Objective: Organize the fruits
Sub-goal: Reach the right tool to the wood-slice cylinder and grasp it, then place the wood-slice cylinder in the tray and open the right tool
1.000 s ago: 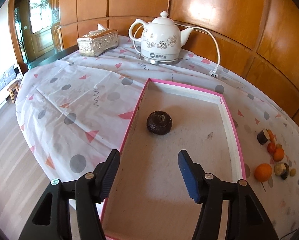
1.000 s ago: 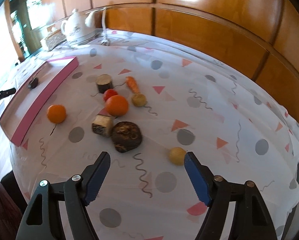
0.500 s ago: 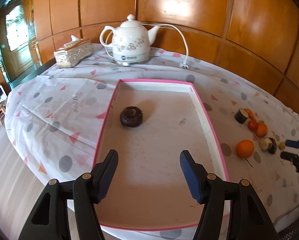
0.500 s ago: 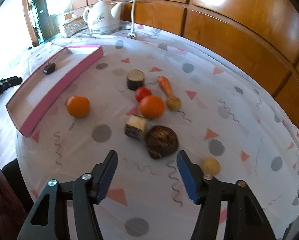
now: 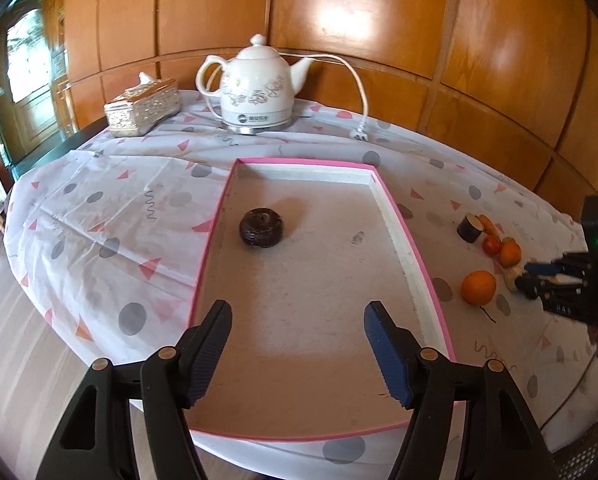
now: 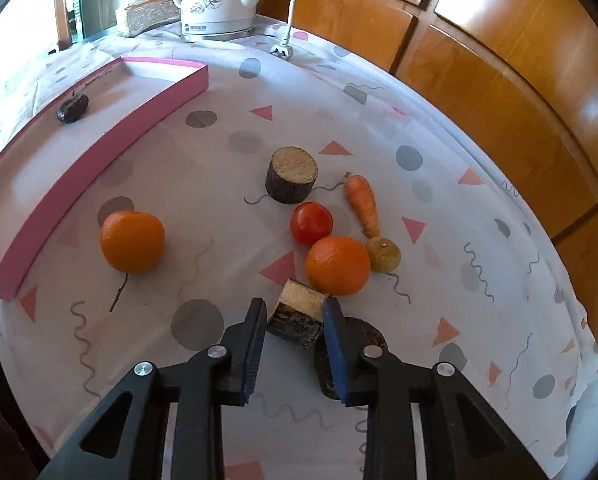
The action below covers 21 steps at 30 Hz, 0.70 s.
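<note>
Right gripper point(image 6: 295, 340), nearest: fingers drawn in around a dark-skinned cut chunk point(image 6: 297, 314), the pads close to its sides or just touching, so a firm clamp cannot be told; a dark round piece point(image 6: 355, 352) lies under the right finger. Beyond, loose on the cloth: two oranges point(image 6: 133, 241) point(image 6: 338, 265), tomato point(image 6: 311, 223), small tan fruit point(image 6: 384, 255), carrot point(image 6: 364, 202), cut cylinder point(image 6: 291, 174). Left gripper point(image 5: 297, 354) hangs wide apart, empty, over the pink tray point(image 5: 403, 220), which holds one dark round fruit point(image 5: 262, 227); by my reckoning barely begun, nearly all left.
</note>
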Each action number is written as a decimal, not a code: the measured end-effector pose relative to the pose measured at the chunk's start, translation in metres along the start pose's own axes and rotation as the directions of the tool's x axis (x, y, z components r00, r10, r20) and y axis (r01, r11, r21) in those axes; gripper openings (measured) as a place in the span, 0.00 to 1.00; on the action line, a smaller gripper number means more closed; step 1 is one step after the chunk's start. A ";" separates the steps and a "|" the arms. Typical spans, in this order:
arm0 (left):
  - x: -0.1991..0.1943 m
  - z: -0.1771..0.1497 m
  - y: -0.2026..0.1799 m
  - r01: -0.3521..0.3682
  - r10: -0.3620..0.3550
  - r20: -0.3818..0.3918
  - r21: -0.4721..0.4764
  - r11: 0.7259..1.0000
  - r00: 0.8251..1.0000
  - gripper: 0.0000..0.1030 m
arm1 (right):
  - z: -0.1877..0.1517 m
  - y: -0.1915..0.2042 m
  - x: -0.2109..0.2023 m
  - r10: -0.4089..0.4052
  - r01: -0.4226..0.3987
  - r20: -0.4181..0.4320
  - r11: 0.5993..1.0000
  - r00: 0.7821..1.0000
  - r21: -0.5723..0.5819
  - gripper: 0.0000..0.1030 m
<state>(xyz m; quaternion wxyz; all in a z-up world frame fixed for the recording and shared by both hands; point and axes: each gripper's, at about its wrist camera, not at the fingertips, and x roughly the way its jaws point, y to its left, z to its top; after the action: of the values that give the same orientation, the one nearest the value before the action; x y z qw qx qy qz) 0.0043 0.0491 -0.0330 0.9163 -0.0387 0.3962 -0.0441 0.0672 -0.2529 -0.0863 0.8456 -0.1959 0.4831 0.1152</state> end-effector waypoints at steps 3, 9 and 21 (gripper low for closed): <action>0.002 -0.001 0.009 -0.004 0.004 -0.004 -0.039 0.999 1.000 0.67 | -0.001 0.006 -0.005 0.001 -0.001 -0.006 1.000 1.000 -0.012 0.28; 0.004 -0.005 0.029 -0.044 0.042 -0.016 -0.116 0.992 0.999 0.67 | 0.020 0.023 -0.045 0.058 -0.061 0.095 0.998 0.994 0.031 0.28; 0.002 -0.007 0.053 -0.086 0.085 -0.011 -0.197 0.977 0.996 0.70 | 0.093 0.135 -0.048 0.275 -0.263 0.163 0.960 0.947 -0.090 0.28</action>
<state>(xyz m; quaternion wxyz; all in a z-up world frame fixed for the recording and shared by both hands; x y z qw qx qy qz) 0.0031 0.1013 -0.0451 0.9085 -0.1122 0.4011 0.0347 0.0631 -0.0909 -0.0318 0.8537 -0.1458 0.4254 0.2625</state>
